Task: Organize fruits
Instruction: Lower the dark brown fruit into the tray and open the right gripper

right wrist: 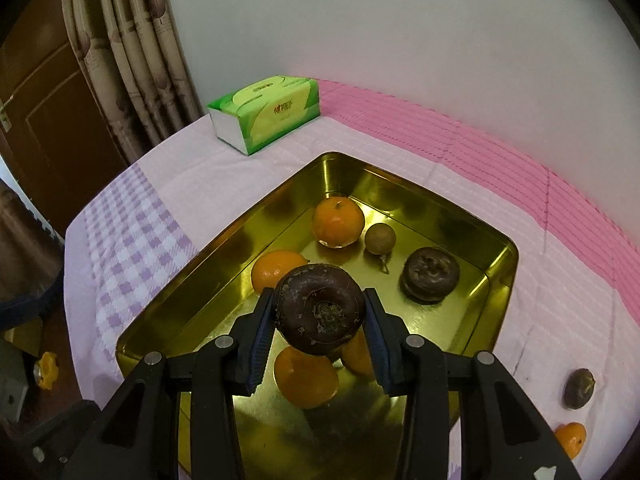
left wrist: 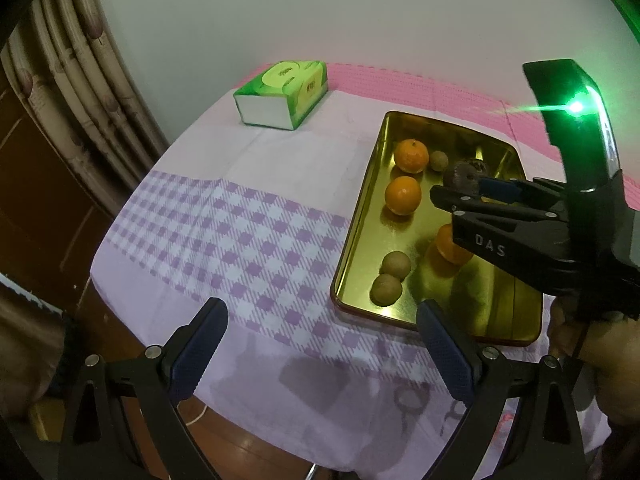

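Dark brown fruit (right wrist: 320, 312) — clamped between the two blue pads of your right gripper (right wrist: 318, 330), held above the gold tray (right wrist: 502, 248) over the oranges (right wrist: 306, 376) lying in it. Your left gripper (left wrist: 320, 344) hangs with jaws wide apart and nothing between them — just beside the tray's near edge.

In the left wrist view the right gripper (left wrist: 454, 192) hides most of one orange (left wrist: 450, 246) and the gold tray's (left wrist: 360, 216) far right corner, while in the right wrist view the held dark fruit (right wrist: 320, 310) covers part of another orange (right wrist: 272, 270).
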A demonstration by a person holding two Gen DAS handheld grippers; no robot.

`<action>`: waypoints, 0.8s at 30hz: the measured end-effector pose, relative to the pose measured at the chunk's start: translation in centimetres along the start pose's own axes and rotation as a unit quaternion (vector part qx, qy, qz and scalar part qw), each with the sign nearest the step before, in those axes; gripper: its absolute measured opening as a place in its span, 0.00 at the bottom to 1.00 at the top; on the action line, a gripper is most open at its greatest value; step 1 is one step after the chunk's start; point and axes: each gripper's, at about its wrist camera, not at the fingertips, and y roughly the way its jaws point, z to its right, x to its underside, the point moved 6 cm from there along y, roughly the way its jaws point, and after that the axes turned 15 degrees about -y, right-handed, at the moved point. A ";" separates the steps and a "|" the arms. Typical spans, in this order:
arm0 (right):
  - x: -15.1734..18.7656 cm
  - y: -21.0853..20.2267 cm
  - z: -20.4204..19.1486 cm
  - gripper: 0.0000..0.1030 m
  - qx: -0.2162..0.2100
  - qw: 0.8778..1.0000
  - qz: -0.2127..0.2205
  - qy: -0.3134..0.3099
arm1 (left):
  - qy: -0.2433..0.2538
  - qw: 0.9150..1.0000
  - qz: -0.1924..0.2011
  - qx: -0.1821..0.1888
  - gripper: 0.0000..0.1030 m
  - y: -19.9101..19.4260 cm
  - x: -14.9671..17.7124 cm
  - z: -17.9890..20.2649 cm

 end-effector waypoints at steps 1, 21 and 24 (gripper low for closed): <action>0.0 0.1 0.0 0.38 0.000 1.000 -0.002 0.001 | -0.001 1.000 0.000 0.001 0.92 0.0 0.0 0.0; -0.1 0.8 0.0 0.40 -0.005 1.000 0.006 0.011 | 0.003 1.000 0.002 -0.005 0.92 0.1 0.2 0.2; -0.2 0.3 0.0 0.41 -0.011 1.000 0.017 0.018 | 0.004 1.000 0.002 -0.004 0.92 0.2 0.3 0.2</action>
